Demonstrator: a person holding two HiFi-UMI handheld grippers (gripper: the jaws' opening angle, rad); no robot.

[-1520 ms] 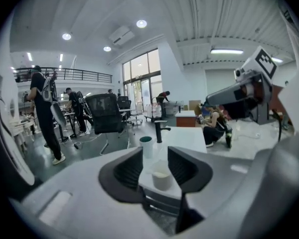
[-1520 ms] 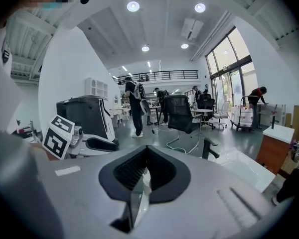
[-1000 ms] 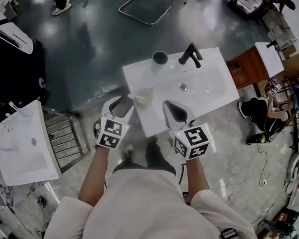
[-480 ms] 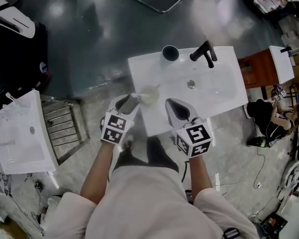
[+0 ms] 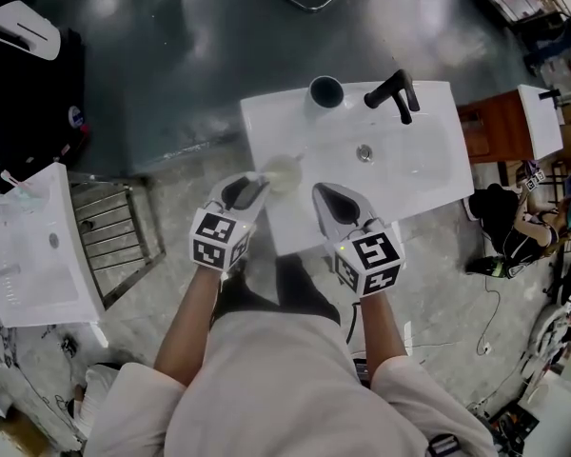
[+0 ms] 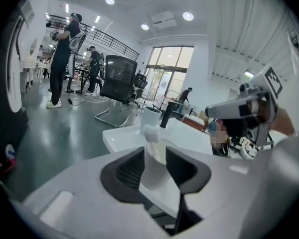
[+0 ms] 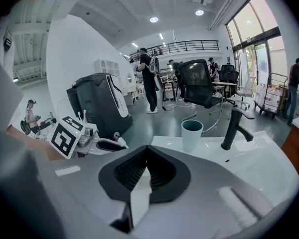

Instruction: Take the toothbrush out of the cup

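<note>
A cream cup (image 5: 284, 171) stands near the front left corner of the white sink top (image 5: 428, 174). In the left gripper view the cup (image 6: 154, 166) sits between my jaws, and the white toothbrush head (image 6: 150, 132) pokes up from its rim. The jaws of my left gripper (image 5: 248, 191) are closing around the cup, and I see no firm squeeze on its sides. My right gripper (image 5: 334, 205) hovers over the front edge of the sink, to the right of the cup. Its jaws are shut with nothing held.
A dark teal cup (image 5: 325, 91) and a black faucet (image 5: 392, 93) stand at the back of the sink, with the drain (image 5: 364, 152) in the basin. A second sink (image 5: 33, 255) is at the left, and a metal rack (image 5: 119, 236) stands between the two. People stand far off.
The left gripper's jaws have narrowed around the cream cup. Both grippers have stayed at the sink's front edge, and my view has shifted a little.
</note>
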